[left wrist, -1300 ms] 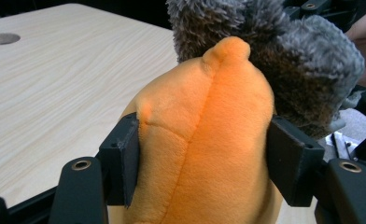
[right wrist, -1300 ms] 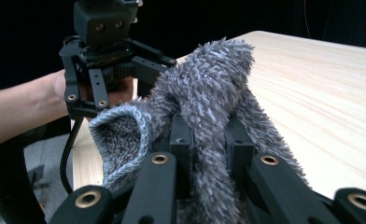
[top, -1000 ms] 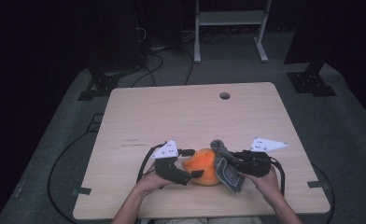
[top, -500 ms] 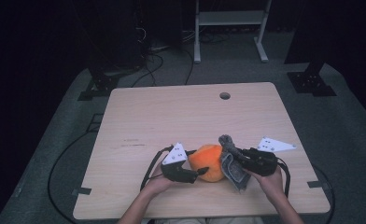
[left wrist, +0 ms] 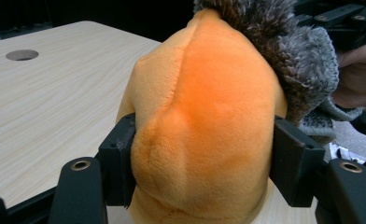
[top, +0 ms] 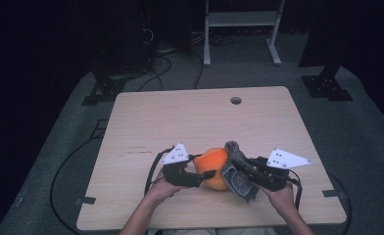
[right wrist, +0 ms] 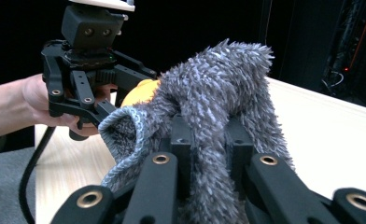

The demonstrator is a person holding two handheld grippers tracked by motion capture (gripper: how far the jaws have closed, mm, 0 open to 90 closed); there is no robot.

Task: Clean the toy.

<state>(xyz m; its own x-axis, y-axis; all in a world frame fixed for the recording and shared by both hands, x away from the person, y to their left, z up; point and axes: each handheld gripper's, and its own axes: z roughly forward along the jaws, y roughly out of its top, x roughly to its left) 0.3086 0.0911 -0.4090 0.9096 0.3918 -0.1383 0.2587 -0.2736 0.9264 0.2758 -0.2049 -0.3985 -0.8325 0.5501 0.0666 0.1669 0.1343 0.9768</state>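
An orange plush toy (top: 213, 165) sits near the table's front edge, and its soft body bulges between the black jaws in the left gripper view (left wrist: 204, 116). My left gripper (top: 205, 175) has just been closing, and its pads now press into the toy's sides. A grey fuzzy knitted cloth (top: 236, 178) drapes against the toy's right side. My right gripper (top: 241, 171) is shut on this cloth (right wrist: 218, 88), pinching it between the jaws, while the cloth's open cuff (right wrist: 125, 123) hangs to the left.
The light wooden table (top: 180, 122) has a round hole (top: 235, 100) near its far edge. A black cable (top: 153, 171) trails from the left gripper. Beyond the table stand dark floor, cables and a white rack leg (top: 207, 44).
The left gripper's jaws went from wide apart to pressing on the orange toy. The right gripper, still holding the grey cloth, shifted slightly and lifted a little.
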